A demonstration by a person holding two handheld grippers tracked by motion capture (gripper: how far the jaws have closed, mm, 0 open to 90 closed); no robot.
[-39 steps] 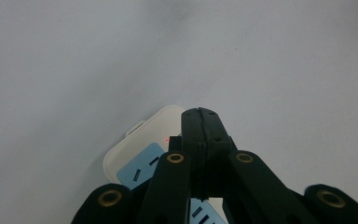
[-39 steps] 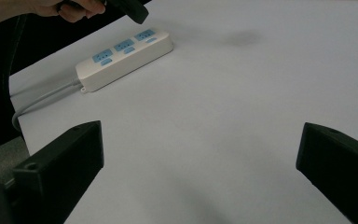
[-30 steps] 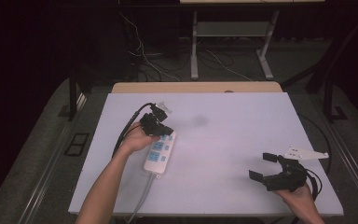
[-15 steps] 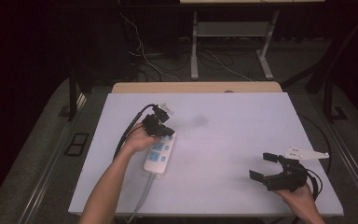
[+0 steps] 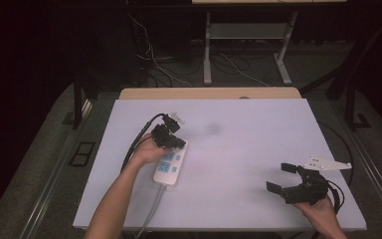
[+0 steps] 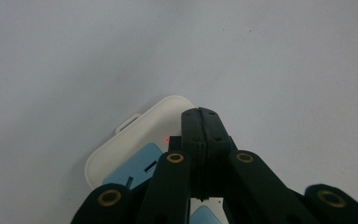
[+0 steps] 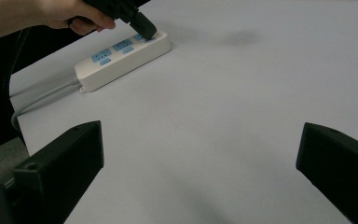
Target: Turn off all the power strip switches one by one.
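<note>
Strip [image 5: 169,165], white with blue socket panels, lies left of centre on the table [image 5: 248,149], its grey cord [image 5: 149,214] running off the near edge. The left gripper [image 5: 175,142] is at the strip's far end, its jaws pressed together, tips down on that end; whether they truly touch the strip is hard to tell from the high view. The left gripper view adds what the high view lacks: the jaws meet flat with no gap, a small red light [image 6: 166,139] glows on the strip just beside them, and a small tab sticks out from the strip's rounded end. Most of the strip [image 6: 135,140] is cut off or hidden by the jaws there. Well right of the strip, near the table's near right corner, the right gripper [image 5: 283,178] hovers with jaws spread wide, holding nothing. Its own view shows the strip [image 7: 121,53] lengthwise with the left gripper [image 7: 144,29] on its far end.
</note>
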